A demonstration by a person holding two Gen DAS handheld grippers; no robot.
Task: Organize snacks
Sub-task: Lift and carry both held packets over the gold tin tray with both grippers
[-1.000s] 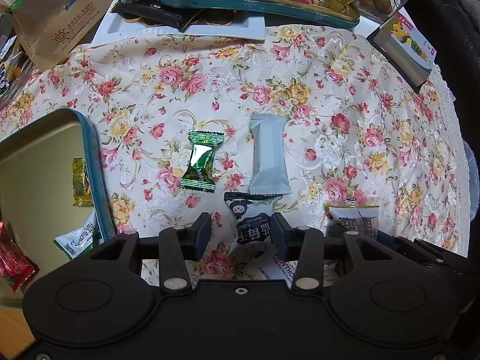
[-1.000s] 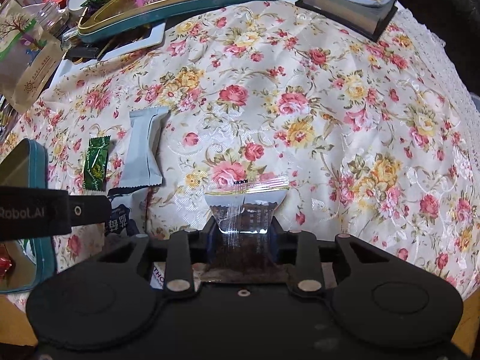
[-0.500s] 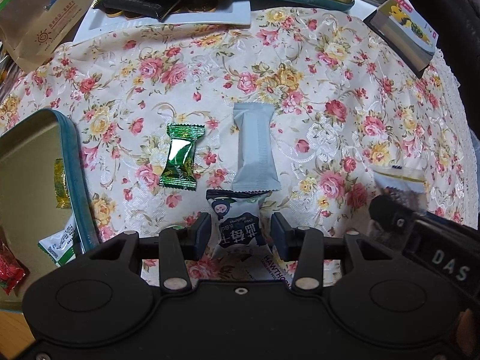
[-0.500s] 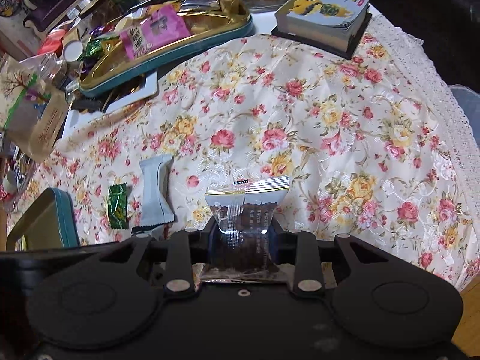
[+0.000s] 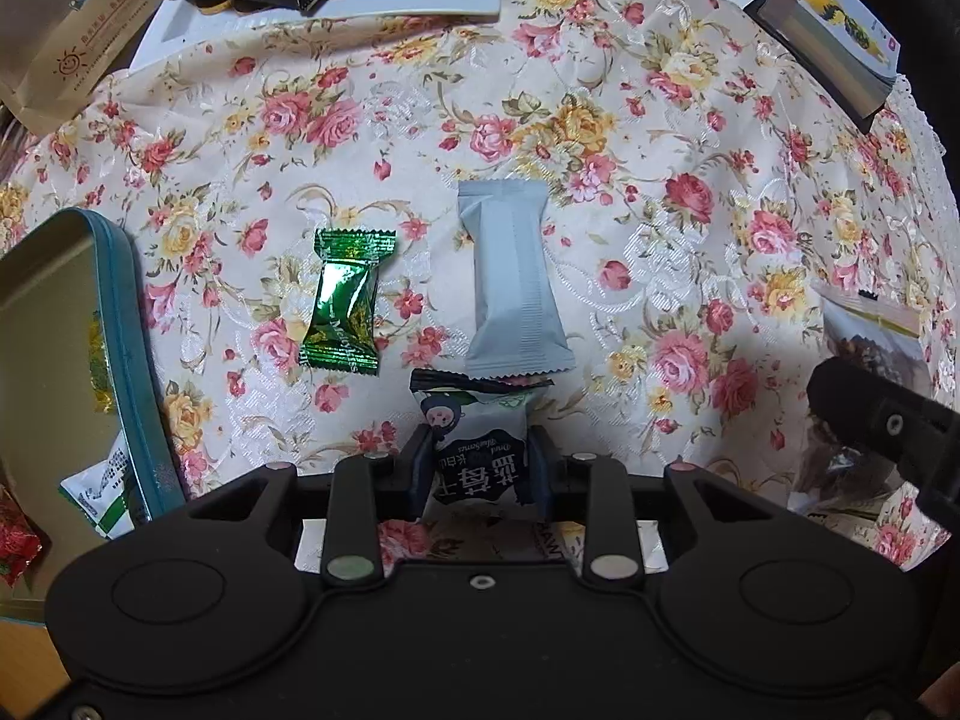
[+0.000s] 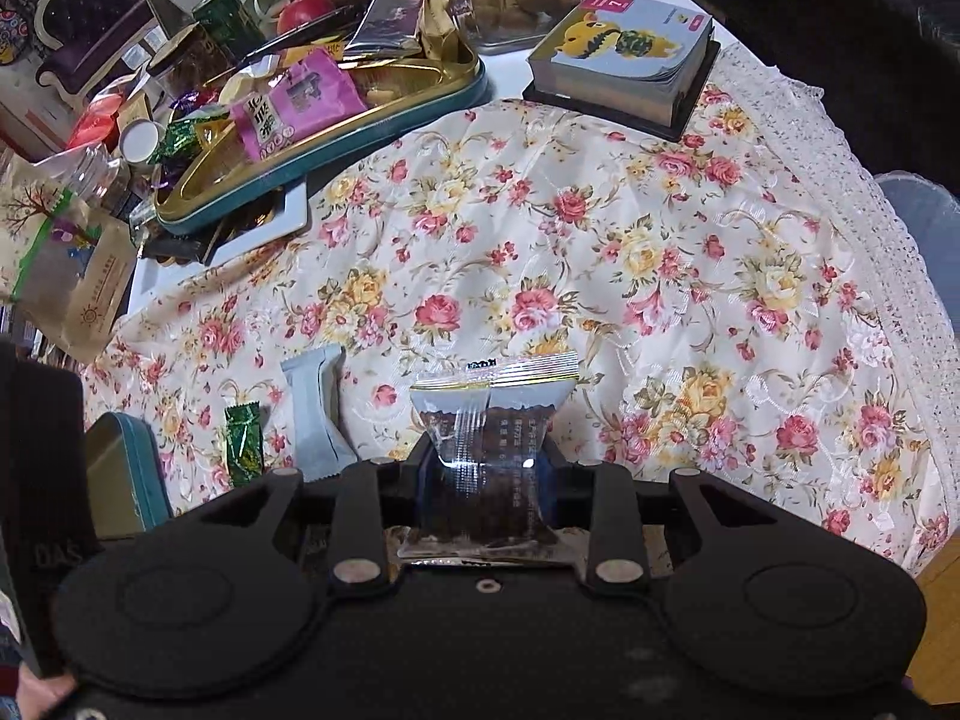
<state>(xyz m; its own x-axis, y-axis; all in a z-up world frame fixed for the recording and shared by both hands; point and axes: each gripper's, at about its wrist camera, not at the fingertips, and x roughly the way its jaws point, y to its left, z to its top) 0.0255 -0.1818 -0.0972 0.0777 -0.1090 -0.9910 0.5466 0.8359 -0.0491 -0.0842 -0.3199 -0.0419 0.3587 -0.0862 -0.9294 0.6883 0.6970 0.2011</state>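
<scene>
My left gripper (image 5: 480, 459) is shut on a white and dark blue snack packet (image 5: 477, 444) low over the floral cloth. Just beyond it lie a grey packet (image 5: 513, 288) and a green foil candy (image 5: 345, 300). My right gripper (image 6: 487, 468) is shut on a clear packet with dark contents (image 6: 489, 450) and holds it above the cloth. That packet also shows at the right edge of the left wrist view (image 5: 870, 348). The grey packet (image 6: 318, 414) and green candy (image 6: 243, 444) show at lower left in the right wrist view.
An open teal tin (image 5: 129, 324) with a few snacks stands at the left, also seen in the right wrist view (image 6: 129, 480). A long teal tray (image 6: 360, 132) full of snacks, a paper bag (image 6: 72, 276) and a card block (image 6: 630, 60) stand at the back.
My left gripper's fingers closed onto the white and blue packet. My right gripper rose higher with its clear packet, away from the cloth.
</scene>
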